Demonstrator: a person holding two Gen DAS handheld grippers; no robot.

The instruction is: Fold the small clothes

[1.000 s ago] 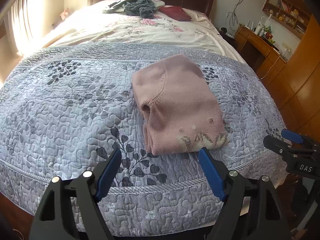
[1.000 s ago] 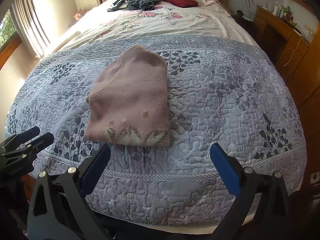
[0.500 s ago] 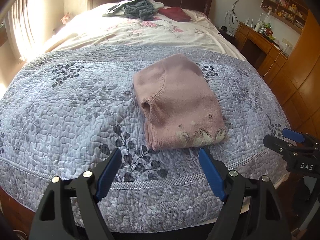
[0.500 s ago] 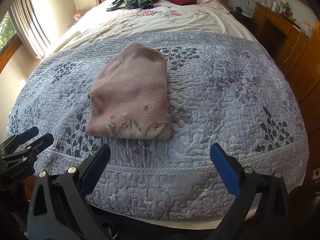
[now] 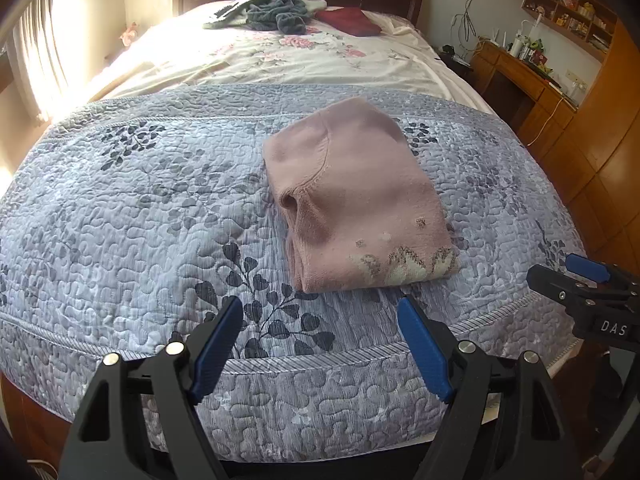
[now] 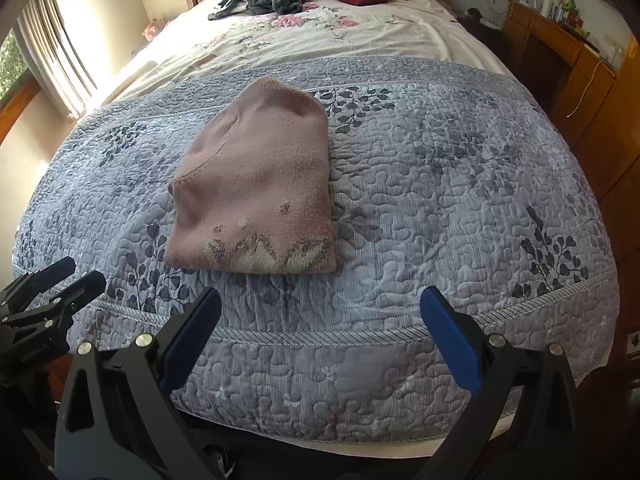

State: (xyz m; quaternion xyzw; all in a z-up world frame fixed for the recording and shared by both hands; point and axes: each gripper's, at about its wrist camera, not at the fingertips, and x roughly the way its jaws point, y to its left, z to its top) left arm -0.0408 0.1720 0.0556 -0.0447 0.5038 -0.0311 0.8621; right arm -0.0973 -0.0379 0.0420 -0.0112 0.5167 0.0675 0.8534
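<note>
With both the left gripper (image 5: 320, 322) and right gripper (image 6: 320, 316) spread empty below the folded pink knitted sweater (image 5: 352, 196), lift it evenly by its near hem.

Daylight pours in from the window (image 6: 16, 64) and its curtain (image 5: 36, 60) on the left, blowing out the floral sheet (image 5: 168, 60) to near white. The grey quilt (image 5: 120, 208) is evenly lit and sharp, with soft shadows under the folded pink sweater (image 5: 360, 200). Fisheye distortion bows the bed edges, and dark vignetting fills the corners. The wooden desk (image 6: 560, 40) looks dimmer.
</note>
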